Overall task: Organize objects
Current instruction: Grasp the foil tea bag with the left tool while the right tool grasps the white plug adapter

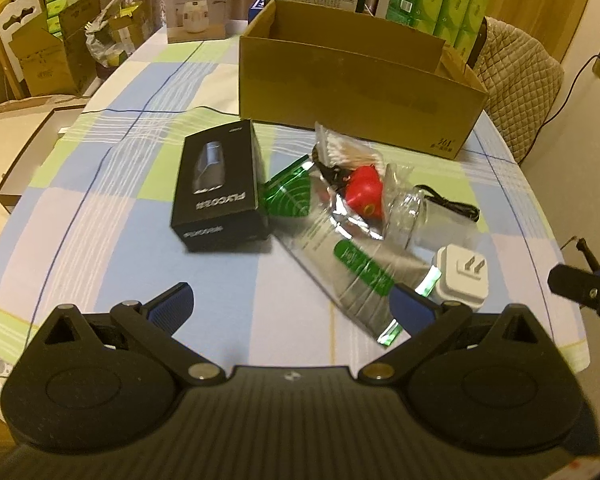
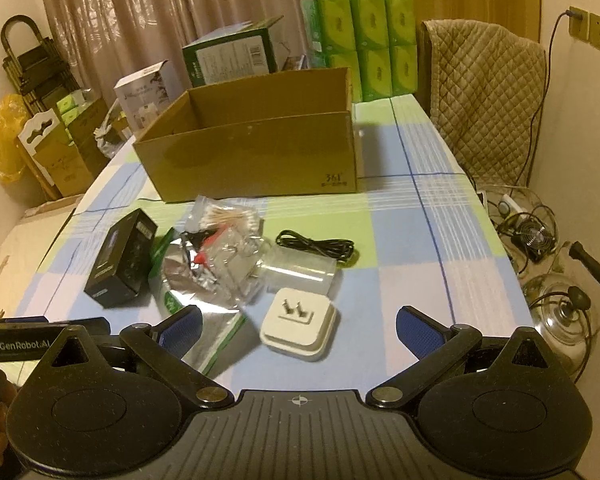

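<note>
Both tongs (image 1: 292,304) (image 2: 298,326) agape — bare cloth (image 2: 412,240) rightward (box (image 2: 260,148) behind).

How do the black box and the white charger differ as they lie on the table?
The black box is a long printed carton lying flat at the left of the pile; the white charger is a smaller, rounded plug at the right, prongs up. The box lies clear of the foil pouch; the charger touches its edge. Both rest ungripped on the table.

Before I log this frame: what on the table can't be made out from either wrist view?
- Cardboard box floor: hidden by its near wall in both views.
- Black box label: blurred in the left view, too small in the right.
- Red item: inside crumpled clear bags, shape unclear.
- Silver pouch: print illegible; near end covered by the left gripper's finger.
</note>
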`<action>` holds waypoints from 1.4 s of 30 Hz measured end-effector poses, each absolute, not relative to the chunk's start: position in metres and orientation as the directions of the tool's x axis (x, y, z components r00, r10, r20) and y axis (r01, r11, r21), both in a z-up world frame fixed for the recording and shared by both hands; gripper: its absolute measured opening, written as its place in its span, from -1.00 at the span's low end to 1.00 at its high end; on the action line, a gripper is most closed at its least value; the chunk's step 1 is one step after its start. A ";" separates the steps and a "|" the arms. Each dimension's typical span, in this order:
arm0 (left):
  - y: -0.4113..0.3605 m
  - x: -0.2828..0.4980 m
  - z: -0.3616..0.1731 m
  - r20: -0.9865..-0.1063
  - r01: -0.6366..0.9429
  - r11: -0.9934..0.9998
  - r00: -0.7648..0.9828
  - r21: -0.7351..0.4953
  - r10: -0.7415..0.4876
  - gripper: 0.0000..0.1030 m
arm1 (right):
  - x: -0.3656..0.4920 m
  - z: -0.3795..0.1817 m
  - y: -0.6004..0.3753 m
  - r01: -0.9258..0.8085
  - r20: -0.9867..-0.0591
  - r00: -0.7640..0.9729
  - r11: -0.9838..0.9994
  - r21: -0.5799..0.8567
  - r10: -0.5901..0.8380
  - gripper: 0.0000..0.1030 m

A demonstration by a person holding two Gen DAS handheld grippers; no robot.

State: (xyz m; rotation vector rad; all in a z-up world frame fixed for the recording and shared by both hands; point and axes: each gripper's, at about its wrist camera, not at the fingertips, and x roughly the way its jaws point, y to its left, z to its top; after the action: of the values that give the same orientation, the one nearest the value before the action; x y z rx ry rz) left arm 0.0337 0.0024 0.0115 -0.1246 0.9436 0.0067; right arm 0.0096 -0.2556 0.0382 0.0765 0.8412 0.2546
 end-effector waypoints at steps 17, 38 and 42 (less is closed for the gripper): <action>0.006 0.084 -0.022 -0.843 -0.088 0.986 0.532 -0.145 -0.077 0.99 | 0.064 -0.051 -0.240 -0.235 -0.829 0.478 0.952 0.196 0.289 0.52; -0.004 0.108 -0.045 -0.857 -0.113 0.971 0.499 -0.211 -0.128 0.94 | 0.082 -0.056 -0.262 -0.247 -0.848 0.479 0.962 0.117 0.226 0.34; -0.006 0.114 -0.055 -0.857 -0.171 0.952 0.495 -0.255 -0.141 0.76 | 0.085 -0.056 -0.274 -0.230 -0.846 0.487 0.966 0.116 0.218 0.34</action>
State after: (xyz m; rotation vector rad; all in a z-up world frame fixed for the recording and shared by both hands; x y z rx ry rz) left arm 0.1140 -0.0060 -0.0553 -0.3269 1.0582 0.0186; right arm 0.0848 -0.2738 -0.0563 -0.0139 1.0272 0.2725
